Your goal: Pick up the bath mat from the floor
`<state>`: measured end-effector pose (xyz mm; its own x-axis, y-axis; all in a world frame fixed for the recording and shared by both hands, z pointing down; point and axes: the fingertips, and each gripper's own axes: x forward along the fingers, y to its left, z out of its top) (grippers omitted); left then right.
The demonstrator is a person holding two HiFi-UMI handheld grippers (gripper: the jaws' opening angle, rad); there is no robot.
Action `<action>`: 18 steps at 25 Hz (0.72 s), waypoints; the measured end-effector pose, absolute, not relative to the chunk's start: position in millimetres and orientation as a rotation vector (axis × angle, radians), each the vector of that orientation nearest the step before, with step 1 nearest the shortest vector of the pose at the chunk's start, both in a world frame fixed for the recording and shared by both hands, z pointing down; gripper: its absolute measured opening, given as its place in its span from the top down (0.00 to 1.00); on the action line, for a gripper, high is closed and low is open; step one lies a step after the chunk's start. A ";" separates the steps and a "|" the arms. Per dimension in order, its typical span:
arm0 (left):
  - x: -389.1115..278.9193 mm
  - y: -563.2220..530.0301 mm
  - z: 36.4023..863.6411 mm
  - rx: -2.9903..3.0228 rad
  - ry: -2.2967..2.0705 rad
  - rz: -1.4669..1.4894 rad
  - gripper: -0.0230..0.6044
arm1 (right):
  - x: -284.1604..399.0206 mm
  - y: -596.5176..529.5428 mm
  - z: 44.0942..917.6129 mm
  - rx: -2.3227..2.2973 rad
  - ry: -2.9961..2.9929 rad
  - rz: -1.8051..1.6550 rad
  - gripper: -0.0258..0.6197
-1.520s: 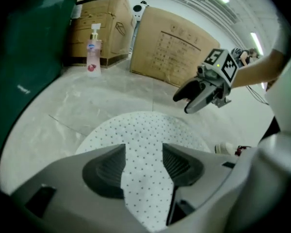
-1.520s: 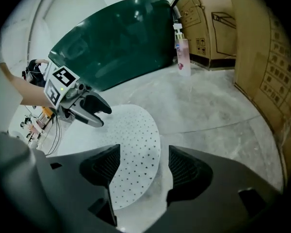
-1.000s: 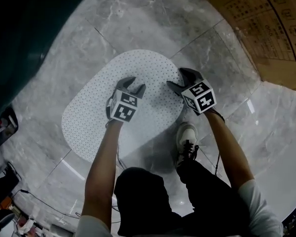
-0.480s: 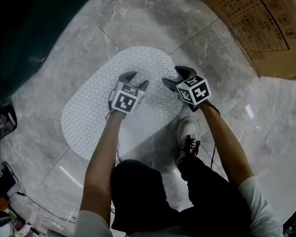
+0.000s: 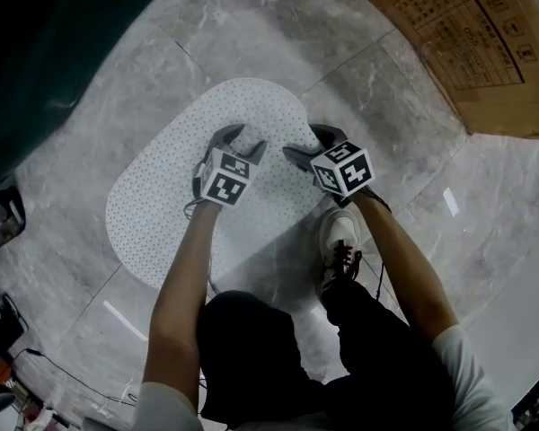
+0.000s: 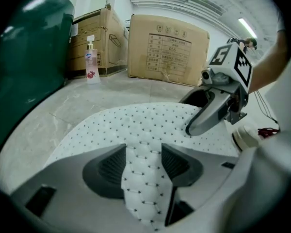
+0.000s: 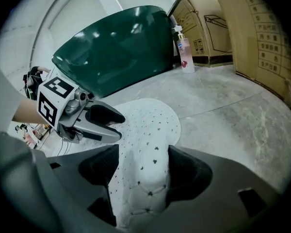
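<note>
While the bath mat [image 5: 153,205] is lying on the floor [image 5: 368,70], the left gripper [image 5: 249,138] and right gripper [image 5: 302,142] are holding their jaws apart, mat between each pair.

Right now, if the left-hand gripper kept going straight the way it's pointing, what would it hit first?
The bath mat. The left gripper points down at it, jaws apart, with dotted mat filling the gap between them. Whether the tips already touch it is unclear; nothing else lies in between.
</note>
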<state>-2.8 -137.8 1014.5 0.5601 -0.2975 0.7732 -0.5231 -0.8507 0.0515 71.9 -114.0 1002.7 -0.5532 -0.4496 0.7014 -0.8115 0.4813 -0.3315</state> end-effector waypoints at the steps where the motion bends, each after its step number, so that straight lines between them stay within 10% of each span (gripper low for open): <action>1: -3.7 -137.2 1014.0 2.520 -0.680 1.178 0.60 | 71.1 -113.3 1003.3 1.039 -2.181 0.873 0.46; 5: -8.5 -132.3 1015.1 2.512 -0.662 1.217 0.60 | 64.3 -106.6 1006.7 0.984 -2.120 0.750 0.48; 12: -22.6 -120.5 1014.5 2.500 -0.652 1.260 0.60 | 48.3 -93.7 997.2 0.969 -2.182 0.819 0.87; 18: -32.9 -120.1 991.7 2.480 -0.722 1.145 0.60 | 51.6 -93.5 981.2 1.086 -2.180 0.950 0.89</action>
